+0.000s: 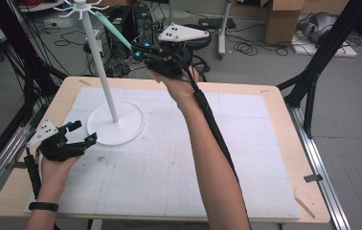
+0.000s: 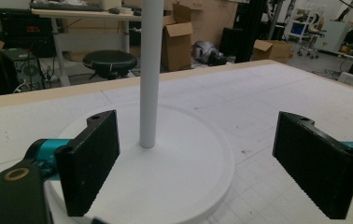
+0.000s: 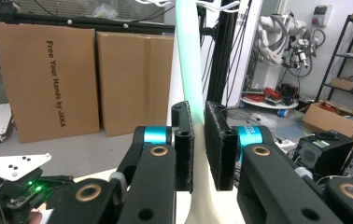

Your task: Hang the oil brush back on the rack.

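Note:
A white stand with a round base (image 1: 117,125) and a tall pole (image 1: 100,67) rises from the table's left half, topped by hooked arms (image 1: 80,8). My right gripper (image 1: 138,51) is raised near the pole's top, shut on a long mint-green handle (image 1: 113,30) that slants toward the hooks. In the right gripper view the pale green handle (image 3: 191,79) runs up between the pressed pads (image 3: 184,140). My left gripper (image 1: 83,133) rests low at the base's left edge, open. Its jaws stand wide apart either side of the pole (image 2: 150,70) and base (image 2: 184,172), with nothing between them.
A white gridded mat (image 1: 169,158) covers the wooden table (image 1: 284,143). Black frame legs (image 1: 313,72) stand at the right and left. Behind the table are cables, a stool (image 2: 109,60) and cardboard boxes (image 1: 282,19).

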Tool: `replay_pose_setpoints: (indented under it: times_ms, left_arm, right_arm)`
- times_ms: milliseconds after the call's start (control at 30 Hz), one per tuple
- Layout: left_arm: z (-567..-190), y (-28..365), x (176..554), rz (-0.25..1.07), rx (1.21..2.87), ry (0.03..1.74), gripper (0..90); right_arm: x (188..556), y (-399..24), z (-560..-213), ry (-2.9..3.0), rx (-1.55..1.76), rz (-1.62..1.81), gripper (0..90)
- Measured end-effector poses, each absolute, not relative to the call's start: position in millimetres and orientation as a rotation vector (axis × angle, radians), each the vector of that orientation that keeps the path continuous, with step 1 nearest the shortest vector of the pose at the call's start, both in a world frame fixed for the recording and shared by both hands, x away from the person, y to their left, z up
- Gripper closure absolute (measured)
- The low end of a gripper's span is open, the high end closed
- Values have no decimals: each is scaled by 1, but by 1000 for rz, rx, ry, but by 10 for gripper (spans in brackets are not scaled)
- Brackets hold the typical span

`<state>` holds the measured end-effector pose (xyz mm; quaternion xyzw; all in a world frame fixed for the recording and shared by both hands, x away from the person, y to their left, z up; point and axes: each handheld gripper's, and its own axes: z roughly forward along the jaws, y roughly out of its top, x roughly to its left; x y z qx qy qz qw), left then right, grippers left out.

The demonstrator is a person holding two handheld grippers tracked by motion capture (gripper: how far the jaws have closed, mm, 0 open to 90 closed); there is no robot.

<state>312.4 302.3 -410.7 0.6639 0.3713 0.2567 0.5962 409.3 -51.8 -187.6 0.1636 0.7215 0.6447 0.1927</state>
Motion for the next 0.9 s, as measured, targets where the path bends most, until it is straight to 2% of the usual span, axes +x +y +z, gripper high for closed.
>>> replay_pose_setpoints:
  times_ms: [433,467,500,533,700,900]
  left_arm:
    - [-411,304,312,595,1537,865,154]
    - [-411,304,312,594,1536,864,154]
    - [-411,304,312,595,1537,863,154]
    - [-410,304,312,596,1536,863,154]
    - [-410,303,312,596,1534,858,154]
    - [-410,305,312,599,1545,864,154]
  right_arm:
    - [414,-39,-191,2066,464,1759,810]
    - [414,-39,-192,2074,462,1750,786]
    - [414,-38,-192,2077,466,1740,695]
    - [415,-38,-193,2084,471,1737,658]
    - [413,-48,-194,2114,469,1730,567]
    - [409,-73,-203,2169,473,1711,418]
